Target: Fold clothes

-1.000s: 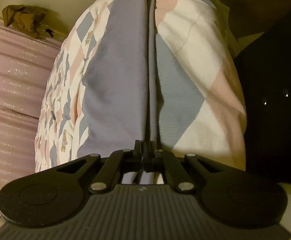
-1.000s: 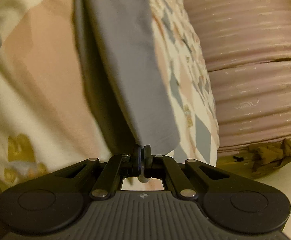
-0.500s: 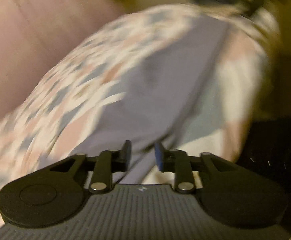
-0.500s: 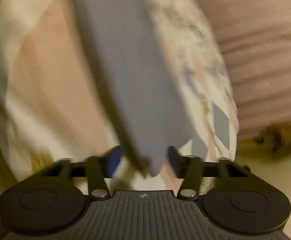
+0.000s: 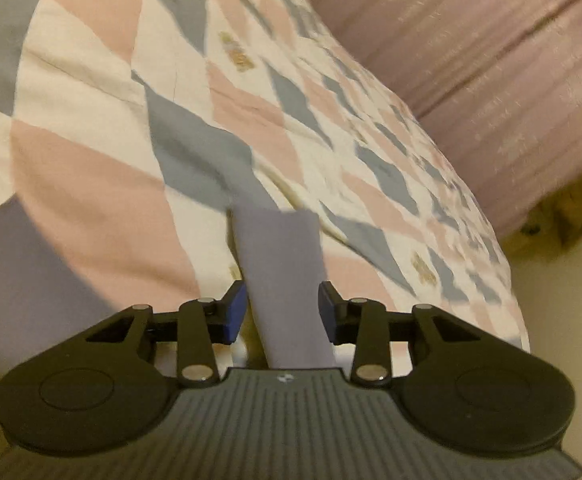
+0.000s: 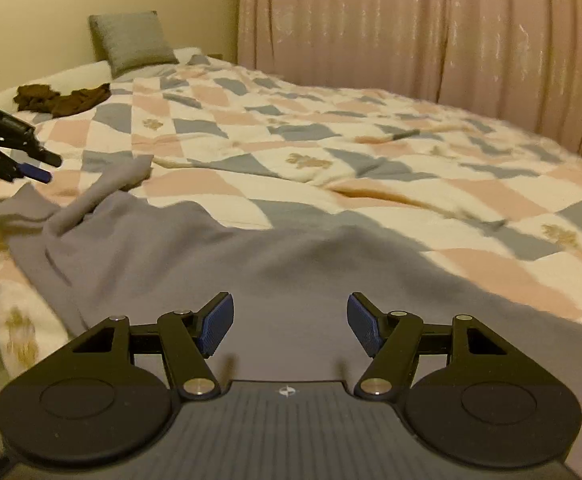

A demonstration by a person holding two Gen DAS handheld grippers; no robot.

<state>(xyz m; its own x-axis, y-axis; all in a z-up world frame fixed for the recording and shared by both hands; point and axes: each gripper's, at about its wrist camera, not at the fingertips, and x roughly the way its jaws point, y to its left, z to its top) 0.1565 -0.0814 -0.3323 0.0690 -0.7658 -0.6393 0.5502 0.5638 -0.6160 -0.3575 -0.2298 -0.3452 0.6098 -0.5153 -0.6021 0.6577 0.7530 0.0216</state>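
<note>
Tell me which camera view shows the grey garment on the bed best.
The right wrist view: the soft grey garment lies spread across the diamond-patterned quilt. The left wrist view shows only a narrow grey strip between its open jaws.

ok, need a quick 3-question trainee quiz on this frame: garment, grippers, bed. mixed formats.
1. True or false: the right gripper is clamped on the grey garment.
2. Multiple choice: what shows between the fingers of the left gripper? A) a strip of the grey garment B) a brown sock C) nothing
3. Short answer: what lies on the checked quilt near the grey pillow?

Key:
1. False. Its jaws stand wide apart, with the garment spread flat on the bed beyond and below them.
2. A. The strip runs between the pads, which stand clear of it.
3. Crumpled brown clothing.
</note>
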